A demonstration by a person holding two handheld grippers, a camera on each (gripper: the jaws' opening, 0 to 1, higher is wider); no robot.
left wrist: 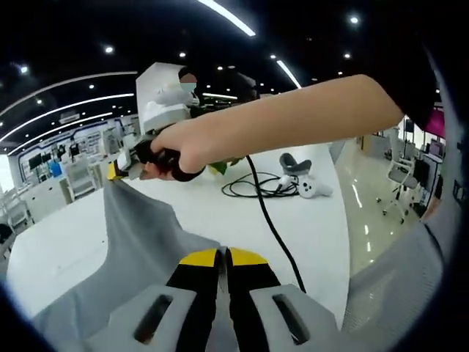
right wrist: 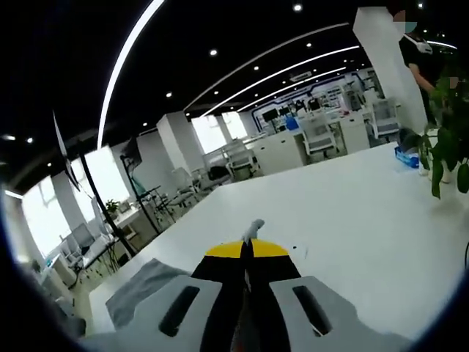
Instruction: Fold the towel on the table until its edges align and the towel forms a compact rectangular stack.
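Your broad white table (left wrist: 220, 213) runs away from you in both views, and the grey cloth towel (left wrist: 139, 242) lies partly lifted off it. In the left gripper view the towel rises from the near edge, just beside your left gripper (left wrist: 222, 258), up to the far left, where your right gripper (left wrist: 123, 167) holds a corner of it above the table. Your right hand (left wrist: 170, 152) wraps that gripper's handle, and your bare forearm reaches across from the right.

Your left gripper's yellow-tipped black jaws are pressed together, with grey cloth at their base, so they look to be pinching the towel's near edge.

In the right gripper view your right gripper (right wrist: 247, 248) has its jaws closed on a small peak of towel that sticks out past the tips, while another part of the towel lies flat on the table at the near left.

A black cable (left wrist: 267, 213) trails over the table toward you from a loose coil at the far right, beside a white handheld controller (left wrist: 314, 188). A green leafy plant (right wrist: 447, 139) stands at the far right of the table.
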